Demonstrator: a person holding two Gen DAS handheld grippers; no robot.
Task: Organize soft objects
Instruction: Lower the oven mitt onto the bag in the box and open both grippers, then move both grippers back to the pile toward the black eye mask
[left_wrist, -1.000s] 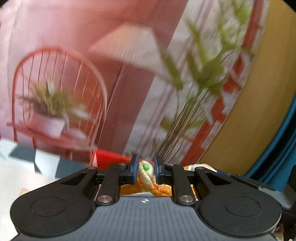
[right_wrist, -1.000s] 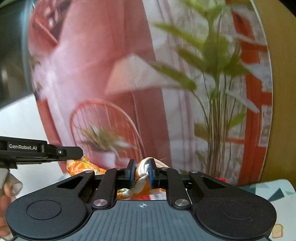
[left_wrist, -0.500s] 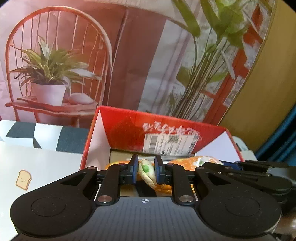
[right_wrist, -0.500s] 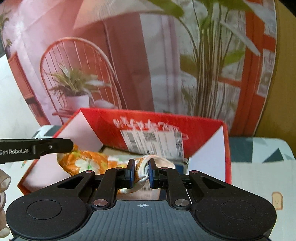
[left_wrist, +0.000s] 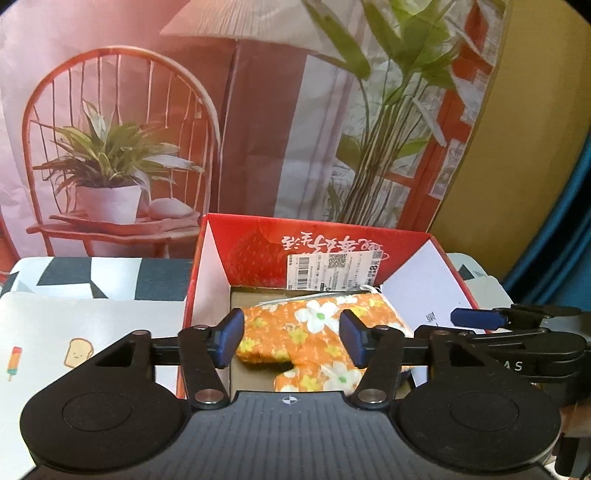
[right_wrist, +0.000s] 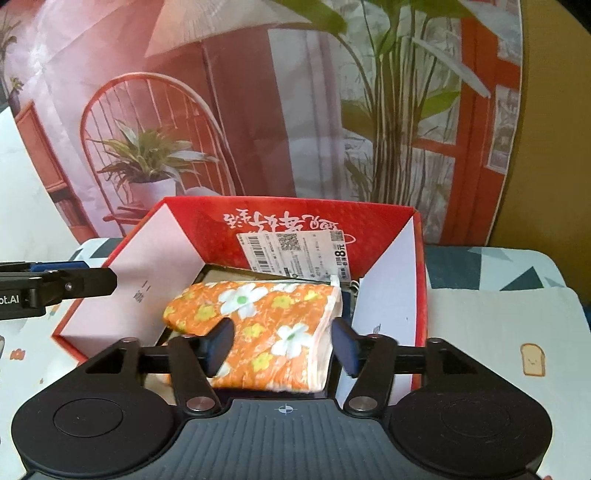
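An orange cloth piece with white and yellow flowers (left_wrist: 306, 332) (right_wrist: 266, 314) lies inside the open red cardboard box (left_wrist: 317, 227) (right_wrist: 288, 203). My left gripper (left_wrist: 291, 338) hovers over the cloth's left end. Its jaws are opening and the blue pads (left_wrist: 231, 338) stand clear of the fabric on both sides. My right gripper (right_wrist: 281, 347) hovers over the cloth's right, white-edged end. Its jaws are opening too, and its pads (right_wrist: 343, 349) do not press on the cloth. Each gripper shows in the other's view: the right gripper (left_wrist: 476, 317), the left gripper (right_wrist: 74, 280).
A white shipping label (left_wrist: 332, 271) sticks to the box's back wall. The box stands on a white mat with toast drawings (right_wrist: 532, 360) over a patterned tablecloth (left_wrist: 122, 277). A printed backdrop of a chair and plants (left_wrist: 118, 166) hangs close behind. A blue curtain (left_wrist: 561, 229) is at far right.
Both grippers came down over the red box and their jaws went from shut on the orange cloth to wide apart. The cloth was let go and now lies spread in the box.
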